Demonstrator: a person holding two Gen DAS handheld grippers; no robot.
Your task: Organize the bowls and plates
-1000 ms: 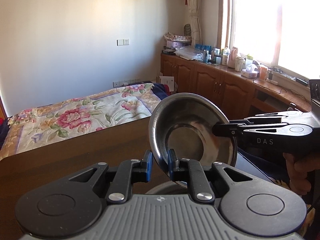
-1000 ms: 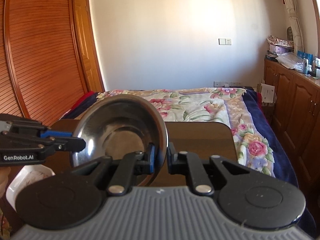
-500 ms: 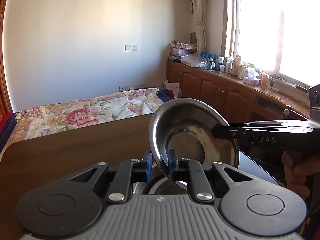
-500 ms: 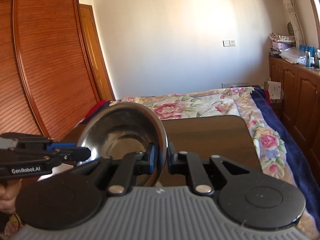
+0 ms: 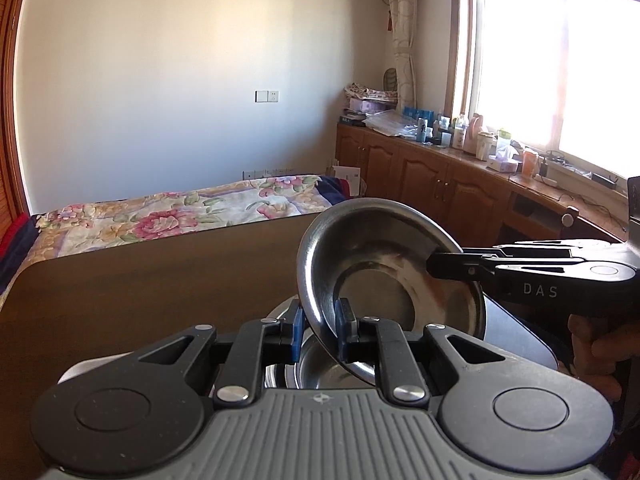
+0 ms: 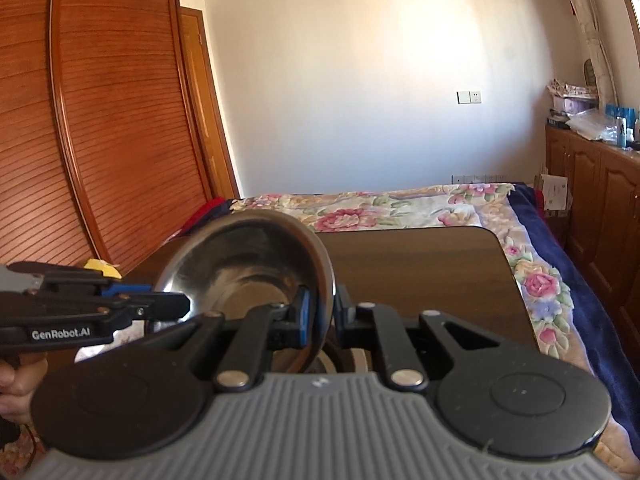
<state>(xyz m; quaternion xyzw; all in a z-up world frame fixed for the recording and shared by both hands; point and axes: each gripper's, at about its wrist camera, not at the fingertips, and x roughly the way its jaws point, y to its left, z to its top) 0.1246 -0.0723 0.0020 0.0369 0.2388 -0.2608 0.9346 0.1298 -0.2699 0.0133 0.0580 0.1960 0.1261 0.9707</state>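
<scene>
A: Both grippers are carrying one steel bowl [image 5: 384,276] above the dark table [image 5: 140,280]. The left gripper [image 5: 318,330] is pinching its near rim; the right gripper [image 5: 434,270] is clamping the rim at three o'clock.

B: It's hanging tilted over another steel bowl [image 5: 320,364] at six o'clock, possibly a stack; it's partly hidden.

A: So the nesting isn't finished: lowering and letting go are remaining.
</scene>
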